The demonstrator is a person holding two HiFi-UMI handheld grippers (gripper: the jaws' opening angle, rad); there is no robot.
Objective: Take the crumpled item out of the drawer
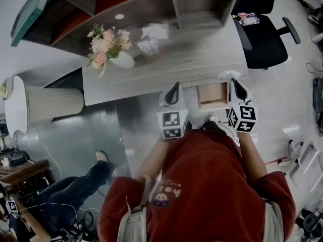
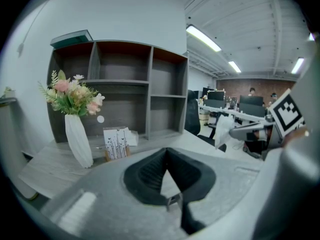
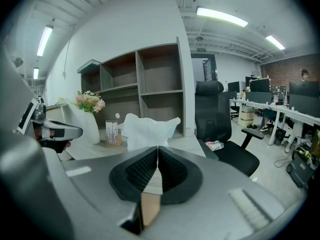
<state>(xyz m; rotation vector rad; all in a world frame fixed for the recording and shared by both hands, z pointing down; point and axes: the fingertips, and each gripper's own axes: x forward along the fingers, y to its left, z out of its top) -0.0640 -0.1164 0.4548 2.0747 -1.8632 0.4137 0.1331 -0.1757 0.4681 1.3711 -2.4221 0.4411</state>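
My right gripper [image 1: 233, 82] is shut on a white crumpled item [image 1: 228, 74], holding it above the desk's front edge. In the right gripper view the crumpled item [image 3: 148, 130] sticks up past the closed jaws of that gripper [image 3: 158, 148]. Below both grippers the small wooden drawer [image 1: 212, 105] stands pulled out from under the desk, its inside bare. My left gripper [image 1: 175, 86] hovers left of the drawer, jaws together with nothing in them. The left gripper view shows that gripper [image 2: 166, 150] shut and the white item [image 2: 223, 129] hanging at the right.
A white vase of pink flowers [image 1: 108, 49], a card holder [image 1: 149, 47] and white paper [image 1: 155, 31] sit on the grey desk [image 1: 202, 54] under a shelf unit. A black office chair [image 1: 262, 29] stands at the right. A seated person's legs [image 1: 75, 180] are at lower left.
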